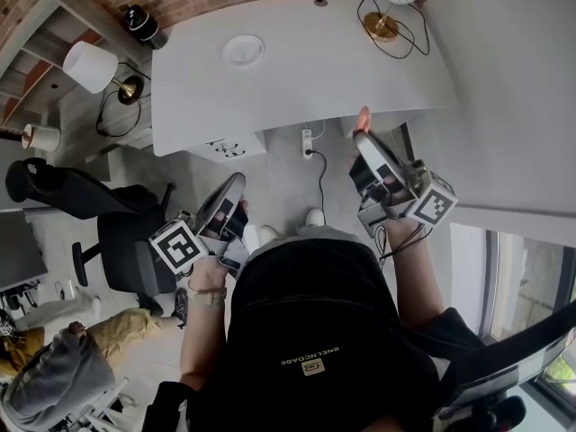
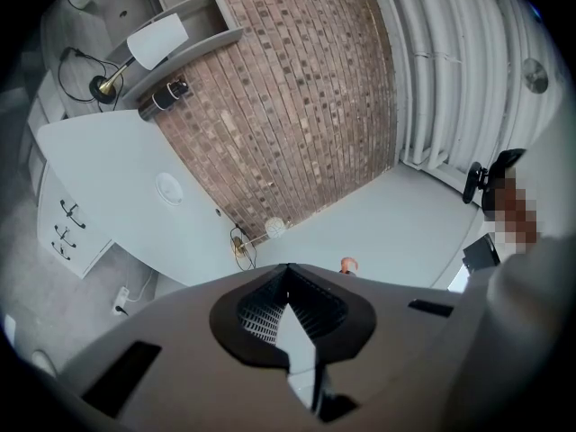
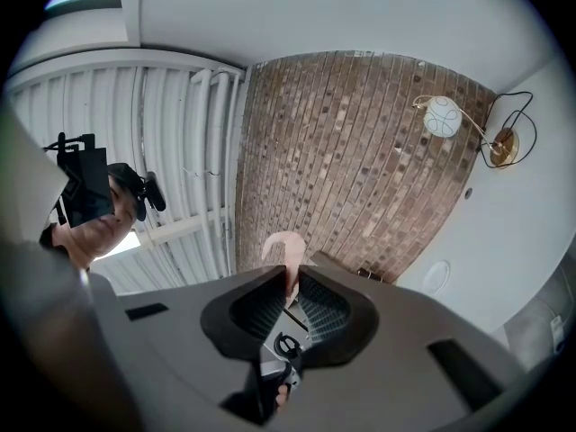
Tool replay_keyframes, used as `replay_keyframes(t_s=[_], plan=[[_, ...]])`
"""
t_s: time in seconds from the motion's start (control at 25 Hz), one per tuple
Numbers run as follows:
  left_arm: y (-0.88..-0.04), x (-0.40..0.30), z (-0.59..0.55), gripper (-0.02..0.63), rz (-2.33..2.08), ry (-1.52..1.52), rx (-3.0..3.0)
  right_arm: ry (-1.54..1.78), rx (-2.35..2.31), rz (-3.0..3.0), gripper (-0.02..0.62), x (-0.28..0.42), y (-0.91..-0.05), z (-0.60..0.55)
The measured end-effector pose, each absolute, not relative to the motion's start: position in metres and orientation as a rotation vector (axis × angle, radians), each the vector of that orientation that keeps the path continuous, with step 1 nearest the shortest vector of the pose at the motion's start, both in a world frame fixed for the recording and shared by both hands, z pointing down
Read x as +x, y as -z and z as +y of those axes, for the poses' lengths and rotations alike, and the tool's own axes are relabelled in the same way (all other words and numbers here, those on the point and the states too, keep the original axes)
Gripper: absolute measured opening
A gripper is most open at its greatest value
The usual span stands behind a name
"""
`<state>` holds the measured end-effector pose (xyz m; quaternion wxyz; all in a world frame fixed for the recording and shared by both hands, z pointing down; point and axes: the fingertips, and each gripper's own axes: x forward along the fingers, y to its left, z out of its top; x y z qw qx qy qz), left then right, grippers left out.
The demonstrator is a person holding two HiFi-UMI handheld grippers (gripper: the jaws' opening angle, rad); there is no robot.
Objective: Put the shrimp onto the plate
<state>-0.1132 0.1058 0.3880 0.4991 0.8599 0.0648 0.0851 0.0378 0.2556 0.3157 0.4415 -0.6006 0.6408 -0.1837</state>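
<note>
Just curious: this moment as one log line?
right gripper: shut on pink toy shrimp | left gripper: shut, empty | round white plate: empty

Black T-shirt [image 1: 315,304], small white logo [image 1: 312,364]

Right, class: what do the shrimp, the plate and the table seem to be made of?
The shrimp, in the right gripper: probably plastic or rubber, smooth even matte pink. The plate: plain white, ceramic or plastic; too small to tell. The table: likely matte white laminate, flat and uniform.
</note>
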Motion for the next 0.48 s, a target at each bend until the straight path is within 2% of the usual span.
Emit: replay_keyframes(t_s=[0.48], plan=[[-0.381,-0.072,0.144,0.005,0.139,-0.184,2.12,0.446,-1.442,1.608,0.043,0.076,-0.316,0.283]])
